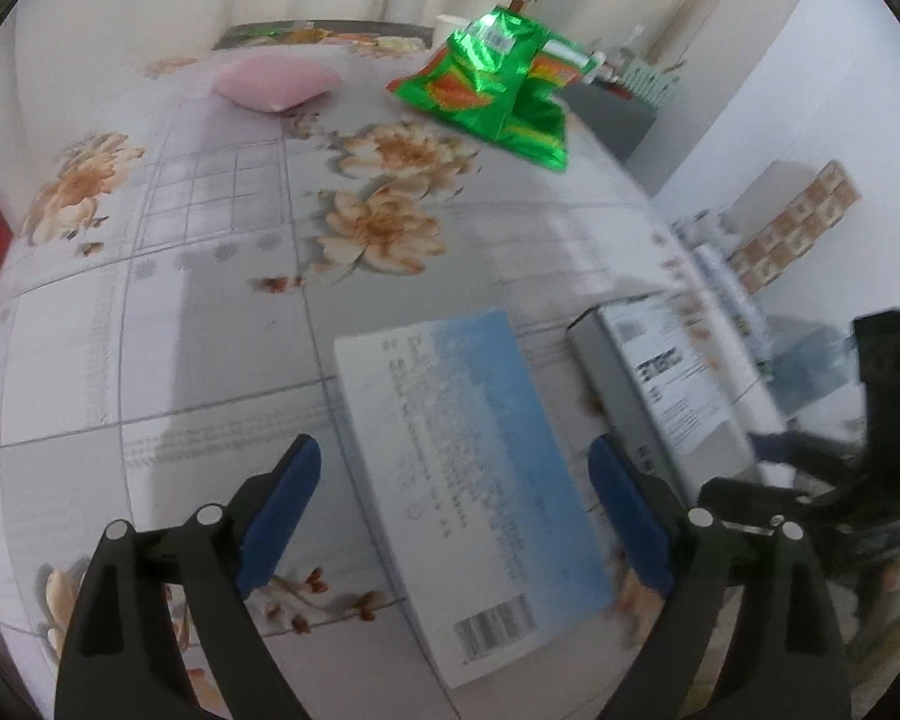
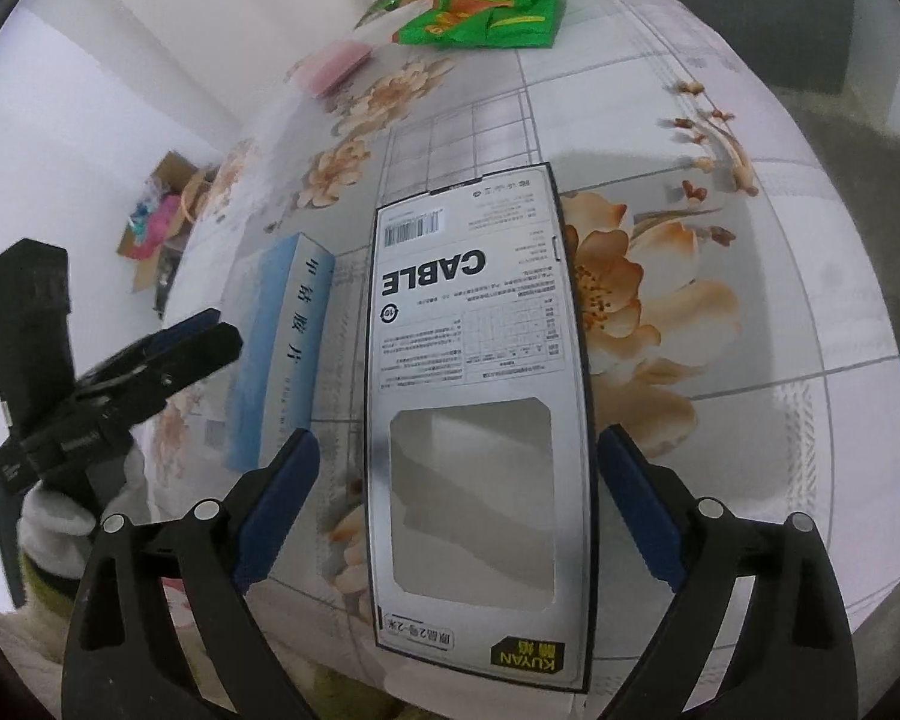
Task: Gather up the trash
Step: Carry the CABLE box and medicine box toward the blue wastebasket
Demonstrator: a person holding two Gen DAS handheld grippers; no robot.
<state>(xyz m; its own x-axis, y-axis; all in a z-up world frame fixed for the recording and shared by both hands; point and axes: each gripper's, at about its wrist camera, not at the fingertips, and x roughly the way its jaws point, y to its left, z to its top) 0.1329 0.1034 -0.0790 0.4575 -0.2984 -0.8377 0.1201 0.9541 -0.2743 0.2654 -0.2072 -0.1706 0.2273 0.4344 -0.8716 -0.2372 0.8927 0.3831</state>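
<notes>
- Tabletop (image 1: 210,312) under a smooth, glossy cloth, pale grey with thin grid lines and peach flower prints.
- Blue box (image 1: 468,480): one flat rectangular carton, white fading to light blue, printed text and a barcode on its face. It lies flat between the two pads of the left tongs (image 1: 453,483).
- Cable box (image 2: 474,432): one long, flat, silver-grey carton with a black rim, a barcode, the word CABLE and a cut-out window. It lies flat beside the blue box, between the pads of the right tongs (image 2: 459,480).
- Green wrapper (image 1: 498,90): one crumpled, shiny foil packet with orange print, at the far end of the tabletop, well apart from both boxes.
- Pink pack (image 1: 276,84): one soft, puffy, pillow-shaped pouch, left of the wrapper in the left wrist view.
- Left tongs: black arms, dark blue pads, spread wide. The pads stand on either side of the blue box with a gap on each side; nothing is gripped.
- Right tongs: same build, spread wide, straddling the cable box. The left pad stands clear of it; the right pad is just beside its edge, and I cannot tell if it touches.
- Count: two boxes, one wrapper, one pink pack, two tongs.
</notes>
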